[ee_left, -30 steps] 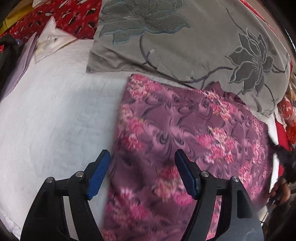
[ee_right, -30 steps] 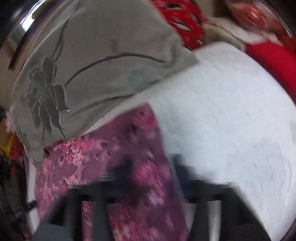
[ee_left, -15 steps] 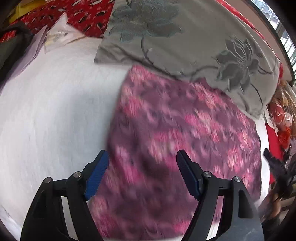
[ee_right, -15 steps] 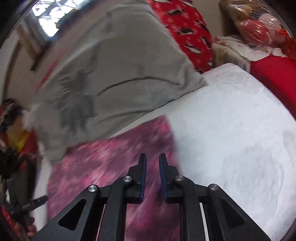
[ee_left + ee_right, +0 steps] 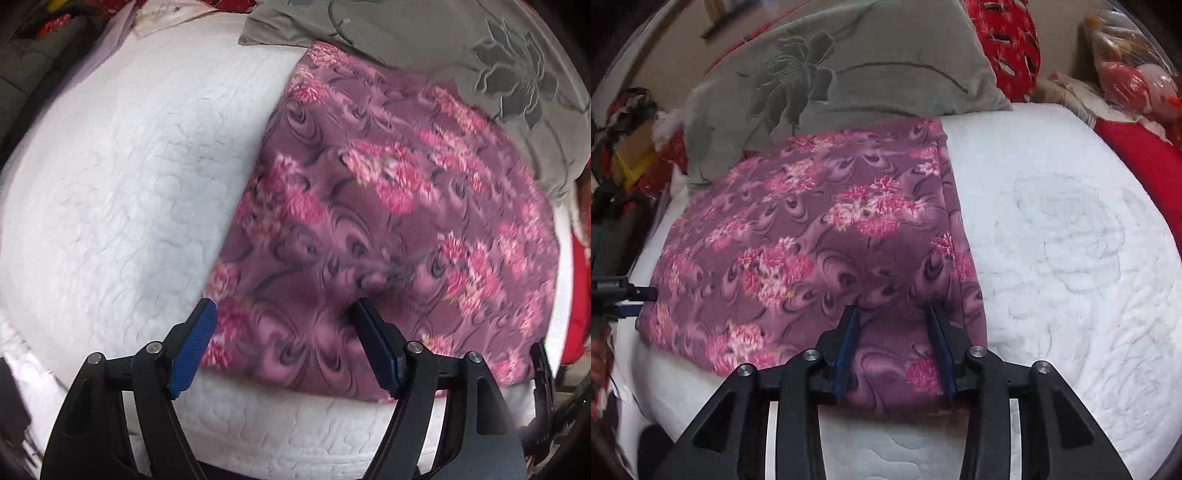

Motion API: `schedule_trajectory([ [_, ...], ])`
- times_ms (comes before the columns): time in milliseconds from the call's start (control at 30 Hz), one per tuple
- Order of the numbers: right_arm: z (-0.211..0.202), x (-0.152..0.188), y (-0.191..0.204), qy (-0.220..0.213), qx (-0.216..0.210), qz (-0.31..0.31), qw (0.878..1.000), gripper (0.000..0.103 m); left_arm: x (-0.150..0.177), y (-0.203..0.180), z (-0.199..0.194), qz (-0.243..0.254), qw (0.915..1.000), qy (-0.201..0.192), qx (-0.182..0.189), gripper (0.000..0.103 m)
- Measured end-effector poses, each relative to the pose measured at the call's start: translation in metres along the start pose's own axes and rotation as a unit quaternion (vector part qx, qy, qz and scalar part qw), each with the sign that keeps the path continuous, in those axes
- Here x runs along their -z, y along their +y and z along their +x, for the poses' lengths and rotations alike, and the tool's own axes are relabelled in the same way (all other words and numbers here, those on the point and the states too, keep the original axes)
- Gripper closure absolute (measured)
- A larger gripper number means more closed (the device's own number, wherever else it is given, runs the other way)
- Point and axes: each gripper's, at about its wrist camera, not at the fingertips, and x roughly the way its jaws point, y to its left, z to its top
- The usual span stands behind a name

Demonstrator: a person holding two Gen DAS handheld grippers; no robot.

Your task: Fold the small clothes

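Purple floral fleece garment (image 5: 812,236), folded rectangular, flat on white quilted bed (image 5: 1071,258), near edge. Left gripper (image 5: 282,314) fingers spread, empty. Right gripper (image 5: 892,314) fingers opening over soft cloth, not pinching.

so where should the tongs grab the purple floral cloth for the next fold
Probably at the near edge of the purple floral cloth, one corner per side: the left tongs at the left corner, the right tongs, now opening with nothing pinched, at the right. The cloth lies flat on the white quilt, so come in low from the front and slide a finger under the layered hem.
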Motion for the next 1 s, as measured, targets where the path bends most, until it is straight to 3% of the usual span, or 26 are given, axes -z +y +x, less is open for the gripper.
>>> schedule_trajectory([
  [133, -0.002, 0.013, 0.004, -0.037, 0.011, -0.006, 0.999, 0.062, 0.011, -0.024, 0.000, 0.020, 0.9980, 0.013, -0.058, 0.026],
  [300, 0.001, 0.015, 0.007, -0.059, 0.019, -0.021, 0.998, 0.059, 0.005, -0.032, 0.004, -0.001, 0.9970, 0.046, -0.063, 0.025],
  [533, 0.002, 0.017, 0.005, -0.068, 0.018, -0.023, 0.997, 0.058, 0.006, -0.026, 0.006, -0.006, 0.9988, 0.045, -0.020, 0.021],
  [700, 0.004, 0.017, 0.009, -0.065, 0.015, -0.034, 0.997, 0.050, 0.005, -0.015, 0.006, 0.009, 0.9994, 0.034, 0.005, 0.019],
  [767, 0.004, 0.016, 0.010, -0.062, 0.016, -0.037, 0.997, 0.048, -0.005, -0.001, 0.001, 0.023, 0.9992, 0.019, 0.028, 0.019],
  [933, 0.003, 0.000, 0.023, -0.014, 0.042, -0.046, 0.998, 0.043, -0.035, 0.014, -0.038, 0.037, 0.9937, -0.066, 0.083, 0.019],
  [1000, -0.004, -0.009, 0.030, -0.026, 0.032, -0.025, 0.999, 0.043, -0.047, 0.017, -0.033, 0.036, 0.9928, -0.067, 0.093, 0.019],
])
